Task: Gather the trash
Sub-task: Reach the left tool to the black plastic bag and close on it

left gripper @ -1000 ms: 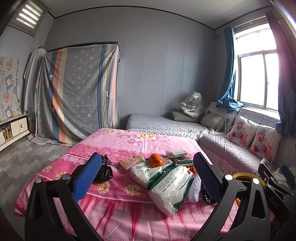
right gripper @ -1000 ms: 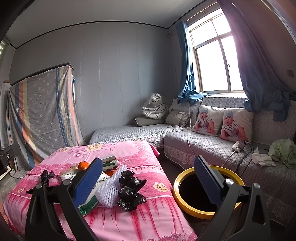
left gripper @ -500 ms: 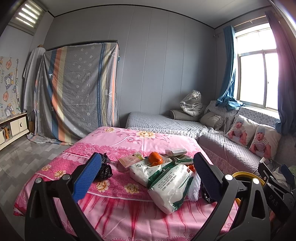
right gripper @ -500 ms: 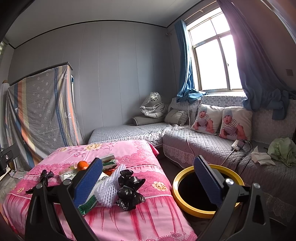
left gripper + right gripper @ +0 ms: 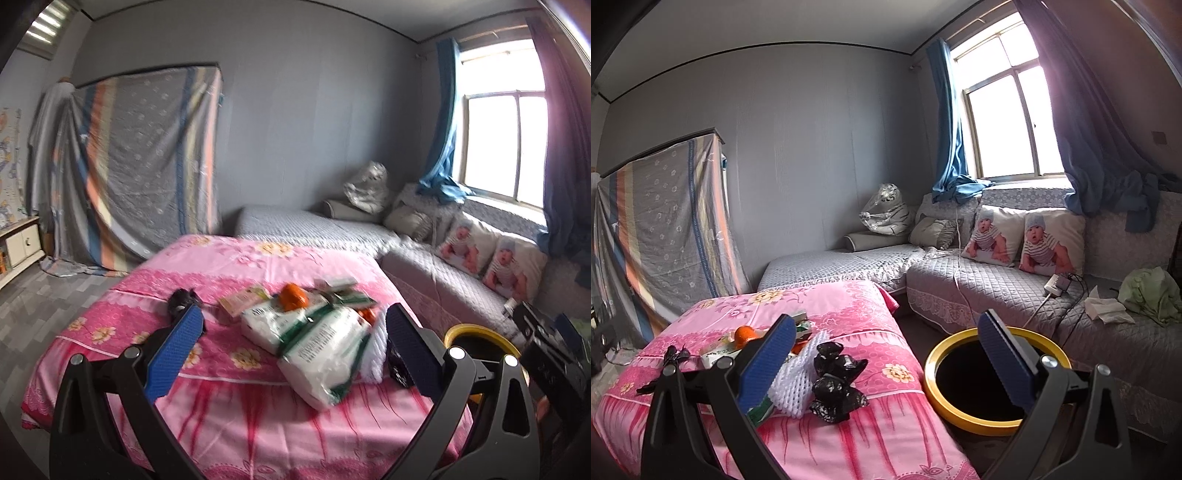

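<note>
Trash lies on a table under a pink flowered cloth (image 5: 229,266): white and green plastic packs (image 5: 321,350), an orange fruit (image 5: 291,295), a white foam net (image 5: 798,384), a crumpled black bag (image 5: 834,384) near the right edge and a smaller black bag (image 5: 181,299) at the left. A yellow-rimmed bin (image 5: 964,417) with a dark inside stands on the floor right of the table. My left gripper (image 5: 291,339) hangs open in front of the packs, holding nothing. My right gripper (image 5: 886,350) is open too, between the black bag and the bin.
A grey quilted sofa (image 5: 979,280) with two printed cushions (image 5: 1023,236) runs along the window wall. A striped sheet (image 5: 147,166) covers something tall at the back left. A low cabinet (image 5: 22,243) stands at the far left. A power strip (image 5: 1058,284) and green cloth (image 5: 1148,291) lie on the sofa.
Both cameras have drifted a little forward and tilted; the left view is now blurred by motion. Both grippers stay open and nothing on the table has moved.
</note>
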The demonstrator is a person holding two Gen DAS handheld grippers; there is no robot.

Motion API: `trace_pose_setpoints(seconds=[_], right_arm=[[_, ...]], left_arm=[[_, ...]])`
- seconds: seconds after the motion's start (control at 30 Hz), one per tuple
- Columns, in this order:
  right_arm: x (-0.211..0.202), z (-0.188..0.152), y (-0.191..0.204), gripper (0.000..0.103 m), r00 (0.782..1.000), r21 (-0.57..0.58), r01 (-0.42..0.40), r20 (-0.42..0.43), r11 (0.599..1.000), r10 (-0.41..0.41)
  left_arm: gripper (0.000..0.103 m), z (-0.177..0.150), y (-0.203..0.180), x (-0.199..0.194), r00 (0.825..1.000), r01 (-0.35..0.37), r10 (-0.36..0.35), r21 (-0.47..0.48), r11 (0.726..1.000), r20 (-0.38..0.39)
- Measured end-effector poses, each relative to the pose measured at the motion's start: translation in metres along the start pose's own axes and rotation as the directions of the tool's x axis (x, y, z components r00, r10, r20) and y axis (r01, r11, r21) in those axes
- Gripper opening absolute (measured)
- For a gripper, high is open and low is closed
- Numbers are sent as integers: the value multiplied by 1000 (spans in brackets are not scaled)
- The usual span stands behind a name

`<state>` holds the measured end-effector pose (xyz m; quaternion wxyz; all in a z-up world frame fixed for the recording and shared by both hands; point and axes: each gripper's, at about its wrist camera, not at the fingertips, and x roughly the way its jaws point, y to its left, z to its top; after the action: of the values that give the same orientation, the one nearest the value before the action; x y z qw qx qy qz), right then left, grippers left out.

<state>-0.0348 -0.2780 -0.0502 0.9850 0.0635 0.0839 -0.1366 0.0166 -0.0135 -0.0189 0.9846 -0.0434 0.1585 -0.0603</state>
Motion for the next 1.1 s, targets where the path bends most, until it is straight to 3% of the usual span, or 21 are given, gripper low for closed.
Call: trace_pose_setpoints(seconds=[0.1, 0.23, 0.33, 0.5, 0.67, 0.9, 1.1], right_arm=[[0, 3, -4, 95, 1000, 10, 17, 4, 1000, -17], [-1, 5, -7, 95, 999, 18, 30, 15, 999, -31], [0, 4, -6, 95, 1000, 11, 27, 13, 1000, -27], [1, 2, -6, 95, 999, -4, 30, 16, 1000, -30], [13, -7, 0, 95, 1000, -15, 1, -15, 1000, -1], [38, -19, 17, 95, 995, -51, -66, -80, 996, 62], [48, -24, 23, 95, 993, -78, -70, -100, 995, 62]], left_arm=[[95, -3, 0, 3, 994, 105, -105, -9, 994, -34], [95, -5, 0, 16, 991, 103, -100, 19, 995, -92], [95, -5, 13, 37, 978, 122, -117, 19, 992, -173], [95, -5, 73, 59, 985, -9, 17, 46, 999, -172], [95, -5, 153, 103, 959, -123, 111, -27, 992, -262], [95, -6, 178, 170, 935, -114, 120, 37, 993, -334], [95, -14, 192, 228, 893, -93, 98, 33, 995, -440]])
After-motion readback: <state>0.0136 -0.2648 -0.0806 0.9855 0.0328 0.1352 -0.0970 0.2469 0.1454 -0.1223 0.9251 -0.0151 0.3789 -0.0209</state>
